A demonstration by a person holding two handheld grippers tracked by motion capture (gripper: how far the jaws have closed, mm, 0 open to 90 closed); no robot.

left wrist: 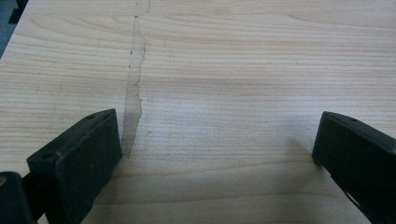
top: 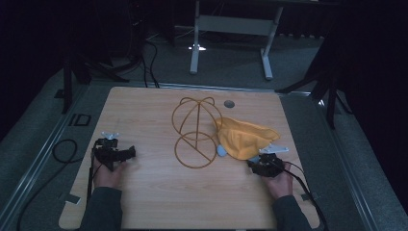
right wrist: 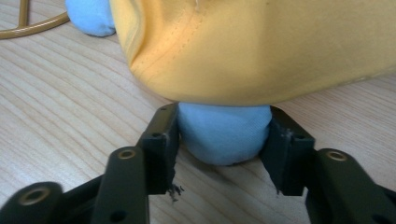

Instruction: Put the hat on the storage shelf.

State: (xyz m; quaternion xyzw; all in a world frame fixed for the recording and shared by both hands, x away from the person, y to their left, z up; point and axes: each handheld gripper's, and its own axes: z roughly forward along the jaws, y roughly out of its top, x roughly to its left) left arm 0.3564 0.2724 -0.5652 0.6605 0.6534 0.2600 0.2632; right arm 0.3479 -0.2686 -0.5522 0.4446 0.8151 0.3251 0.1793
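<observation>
Dark floor and black drapes were seen around a pale wooden tabletop point(top: 144, 202), beyond which a white-legged stand point(top: 231, 29) was lit at the far side. At the middle of the tabletop a gold wire frame point(top: 195, 132) was laid flat, its loops and straight bars plainly visible. Just to its right a yellow cloth point(top: 245, 137) was heaped, one edge lapping the frame, with light-blue padded ends showing from under it; one blue end point(top: 221, 150) was seen at the cloth's near left edge, beside the frame's lower ring. The right hand-held gripper point(right wrist: 223, 135), held in a hand at the cloth's near edge, was shown pinching another blue end point(right wrist: 223, 135), its two black jaws pressed against either side of the soft pad, which rested on the wood beneath the yellow fold. The left hand-held gripper point(top: 115, 153) was held well apart from the cloth and frame, low over the tabletop's left side; in the left gripper view its jaws were spread wide with nothing between them, over bare wood marked by a faint pale streak point(left wrist: 133, 93). Grey sleeves were seen entering from the near edge, and cables were trailed from both tools.
</observation>
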